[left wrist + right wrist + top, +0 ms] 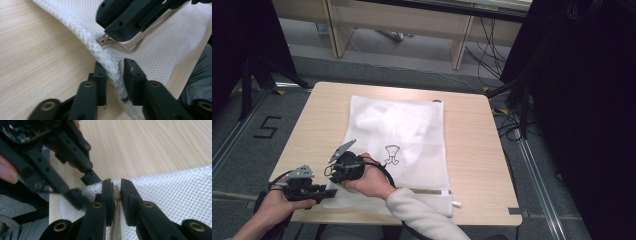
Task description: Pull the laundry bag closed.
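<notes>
The mesh bag (399, 145) lies flat on the table (472, 150), its near corner gathered between both tongs. The zip end (116, 192) is clamped by the right tongs (115, 185), presumably as an anchor. Just beside them, the bag's edge (110, 62) is pinched by the narrowed left tongs (115, 72).

The white mesh bag (397, 145) lies flat on the wooden table (472, 150), with soft white things inside and a small black drawing in its middle. Its near left corner (110, 62) is bunched up and lifted a little off the table. A beige cord (116, 192) shows at that corner.
</notes>
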The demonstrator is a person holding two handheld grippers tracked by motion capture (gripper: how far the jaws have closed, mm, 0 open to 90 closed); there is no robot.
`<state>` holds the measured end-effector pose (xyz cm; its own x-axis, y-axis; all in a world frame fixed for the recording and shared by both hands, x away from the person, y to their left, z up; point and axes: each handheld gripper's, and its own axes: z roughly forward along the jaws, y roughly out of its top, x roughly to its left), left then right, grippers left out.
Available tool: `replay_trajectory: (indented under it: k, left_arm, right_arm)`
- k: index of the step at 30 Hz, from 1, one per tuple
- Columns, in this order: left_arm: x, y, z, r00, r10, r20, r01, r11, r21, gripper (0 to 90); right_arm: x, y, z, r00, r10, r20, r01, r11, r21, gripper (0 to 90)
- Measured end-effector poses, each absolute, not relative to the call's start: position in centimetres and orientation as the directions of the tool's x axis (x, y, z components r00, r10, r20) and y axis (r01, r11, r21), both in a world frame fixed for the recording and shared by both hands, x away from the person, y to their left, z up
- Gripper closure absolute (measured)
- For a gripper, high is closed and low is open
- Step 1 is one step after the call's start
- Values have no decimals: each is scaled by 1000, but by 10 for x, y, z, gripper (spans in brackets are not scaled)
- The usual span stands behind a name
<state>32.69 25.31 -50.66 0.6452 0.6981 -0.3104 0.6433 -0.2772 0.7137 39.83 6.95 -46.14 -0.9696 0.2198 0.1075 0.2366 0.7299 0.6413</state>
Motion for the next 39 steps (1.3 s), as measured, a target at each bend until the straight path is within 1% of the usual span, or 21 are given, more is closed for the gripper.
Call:
replay_trajectory:
  k: [2, 3, 4, 6, 9, 10, 11, 13, 15, 17, 18, 20, 22, 27, 30, 31, 34, 39]
  left_arm:
    - [327, 254, -505, 645, 695, -319, 645, -270, 715, 826]
    - [326, 253, -505, 637, 702, -317, 637, -249, 729, 835]
    - [327, 254, -503, 642, 695, -323, 651, -272, 708, 842]
    - [326, 252, -503, 625, 710, -324, 652, -246, 718, 850]
    - [326, 253, -502, 620, 708, -338, 656, -231, 719, 854]
    - [326, 253, -501, 622, 705, -339, 657, -236, 716, 855]
    - [326, 253, -501, 623, 705, -340, 657, -235, 717, 856]
    - [326, 253, -501, 622, 706, -340, 655, -230, 719, 857]
    - [326, 255, -500, 624, 704, -338, 652, -231, 722, 858]
    - [326, 255, -500, 624, 703, -342, 653, -228, 722, 859]
    - [326, 254, -500, 627, 702, -339, 651, -232, 723, 859]
    - [326, 254, -501, 629, 703, -333, 646, -234, 727, 858]
    - [326, 254, -500, 629, 702, -336, 648, -233, 725, 858]
    - [326, 254, -500, 624, 704, -338, 651, -230, 724, 857]
    - [325, 255, -500, 614, 713, -338, 643, -203, 738, 858]
    - [325, 255, -500, 615, 711, -341, 651, -214, 728, 857]
    - [325, 255, -500, 622, 706, -339, 651, -225, 725, 857]
    - [325, 255, -500, 614, 711, -343, 649, -207, 733, 856]
  right_arm:
    - [398, 68, -462, -968, 216, 126, 245, 722, 647, 820]
    - [398, 67, -462, -969, 219, 111, 239, 734, 636, 820]
    - [398, 65, -462, -969, 218, 118, 243, 738, 629, 820]
    - [398, 64, -463, -971, 210, 116, 236, 748, 620, 821]
    - [396, 61, -465, -971, 210, 109, 233, 763, 603, 822]
    - [396, 60, -465, -970, 207, 124, 239, 760, 604, 822]
    - [397, 59, -466, -972, 208, 106, 229, 766, 601, 822]
    - [396, 57, -467, -971, 211, 112, 235, 769, 595, 822]
    - [396, 54, -468, -972, 212, 97, 228, 781, 581, 823]
    - [395, 50, -470, -969, 216, 118, 244, 782, 573, 823]
    - [395, 49, -470, -968, 224, 109, 245, 783, 571, 822]
    - [394, 47, -470, -972, 214, 95, 229, 788, 571, 822]
    - [392, 47, -470, -970, 217, 113, 241, 781, 576, 822]
    - [393, 47, -471, -970, 217, 110, 240, 782, 575, 823]
    - [392, 47, -472, -968, 222, 116, 248, 787, 565, 823]
    - [393, 46, -474, -969, 222, 104, 242, 791, 562, 822]
    - [393, 45, -475, -966, 226, 128, 258, 786, 561, 822]
    - [392, 44, -474, -971, 221, 96, 236, 790, 567, 823]
